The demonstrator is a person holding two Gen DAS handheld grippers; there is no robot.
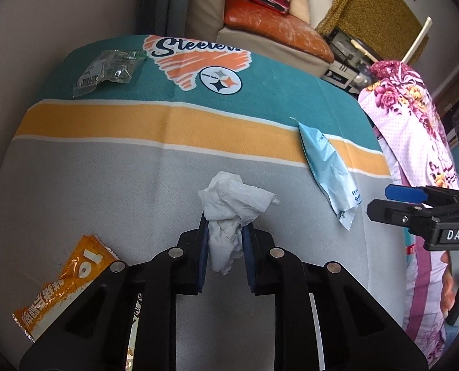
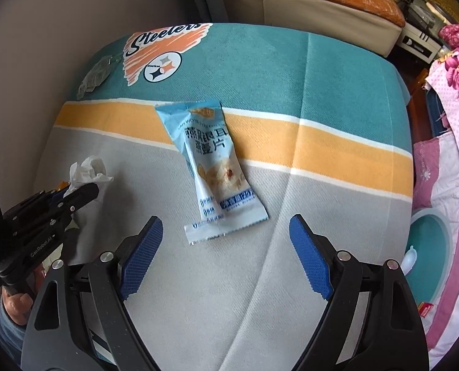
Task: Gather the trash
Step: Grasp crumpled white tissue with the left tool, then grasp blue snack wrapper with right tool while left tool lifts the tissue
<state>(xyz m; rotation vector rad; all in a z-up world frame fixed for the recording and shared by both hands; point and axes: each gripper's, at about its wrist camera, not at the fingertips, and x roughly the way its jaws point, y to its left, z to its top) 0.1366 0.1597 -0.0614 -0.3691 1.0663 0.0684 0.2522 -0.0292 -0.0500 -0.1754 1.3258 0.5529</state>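
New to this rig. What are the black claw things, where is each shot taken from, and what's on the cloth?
No robot: a person holds a two-finger gripper in each hand, with a fisheye camera on each looking along its fingers. The left wrist view shows the left gripper shut on a crumpled tissue; the right wrist view shows the right gripper open, just short of a light blue snack packet. Both are over a striped Steelers cloth. Also lying on it: an orange wrapper near the left gripper and a clear plastic bag at the far end. No bin shows.
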